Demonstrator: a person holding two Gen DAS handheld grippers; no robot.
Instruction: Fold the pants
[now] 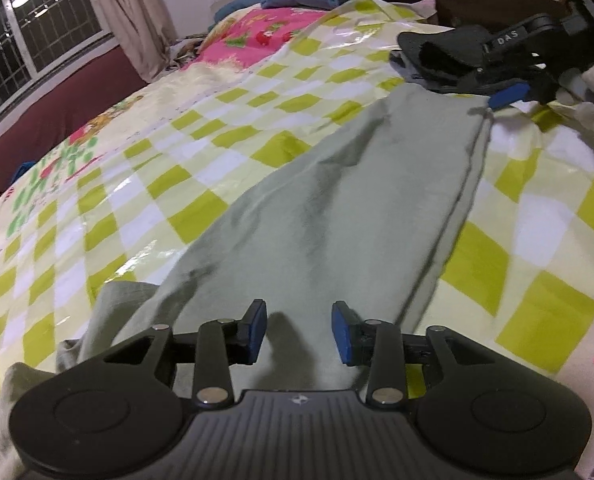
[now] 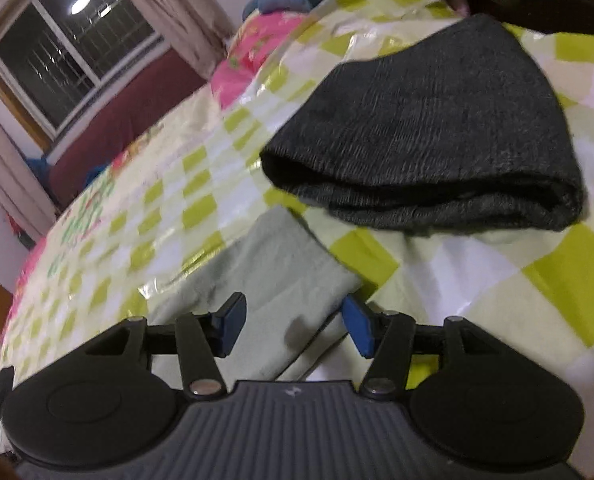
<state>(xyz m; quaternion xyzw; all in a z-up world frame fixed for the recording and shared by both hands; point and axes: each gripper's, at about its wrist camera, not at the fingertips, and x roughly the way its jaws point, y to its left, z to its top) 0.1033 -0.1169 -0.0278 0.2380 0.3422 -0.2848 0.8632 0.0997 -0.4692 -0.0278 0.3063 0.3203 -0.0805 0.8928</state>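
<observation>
Left gripper (image 1: pixel 299 330) over pants (image 1: pixel 337 208), jaws apart, empty. Pants run lengthwise away toward right gripper (image 2: pixel 293 326), likewise parted, gripping nothing, over their far end.

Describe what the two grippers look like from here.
Both match: the left gripper and right gripper have black linkage arms with silver pivot pins, a ribbed dark grey body flanked by two round black discs, and a small white logo. The fingers carry blue pads. Seen from the left wrist, the right one shows white "DAS" lettering. No sleeves are clearly visible.
</observation>
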